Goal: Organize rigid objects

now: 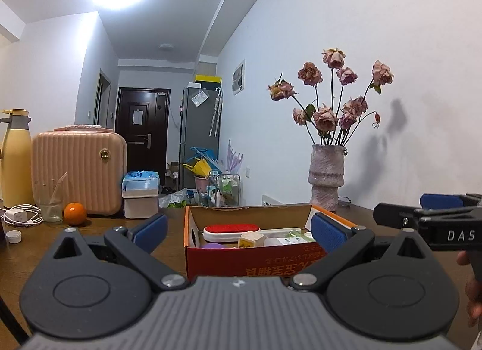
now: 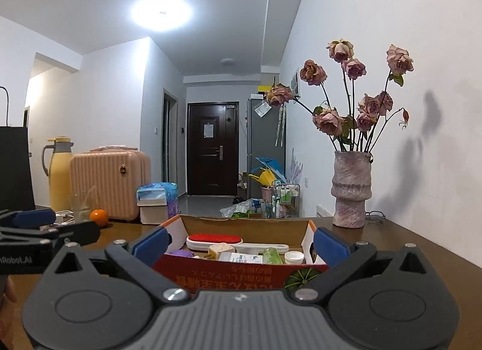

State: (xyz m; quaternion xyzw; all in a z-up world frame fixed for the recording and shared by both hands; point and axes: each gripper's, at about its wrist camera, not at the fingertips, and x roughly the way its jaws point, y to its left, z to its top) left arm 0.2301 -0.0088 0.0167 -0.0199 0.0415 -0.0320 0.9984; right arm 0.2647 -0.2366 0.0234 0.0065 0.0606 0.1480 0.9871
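A red and orange cardboard box [image 1: 250,259] stands open on the brown table [image 1: 168,229], straight ahead of both grippers. It holds a white case with a red lid [image 1: 230,231], a small yellowish block [image 1: 251,238], a purple item [image 1: 214,246] and pale bottles. My left gripper [image 1: 239,231] is open just short of the box with nothing between its blue pads. In the right wrist view the box [image 2: 241,274] fills the gap of my right gripper [image 2: 241,244], which is also open and holds nothing. The two grippers are side by side: the right gripper [image 1: 400,205] shows at the edge of the left view, the left gripper [image 2: 63,225] at the edge of the right one.
A pink vase of dried roses [image 1: 327,181] stands behind the box on the right, by the wall. On the left of the table are an orange [image 1: 74,213], a glass [image 1: 49,199], a pink suitcase [image 1: 78,169], a yellow flask [image 1: 15,157], tissue packs [image 1: 140,196] and a charger cable [image 1: 21,216].
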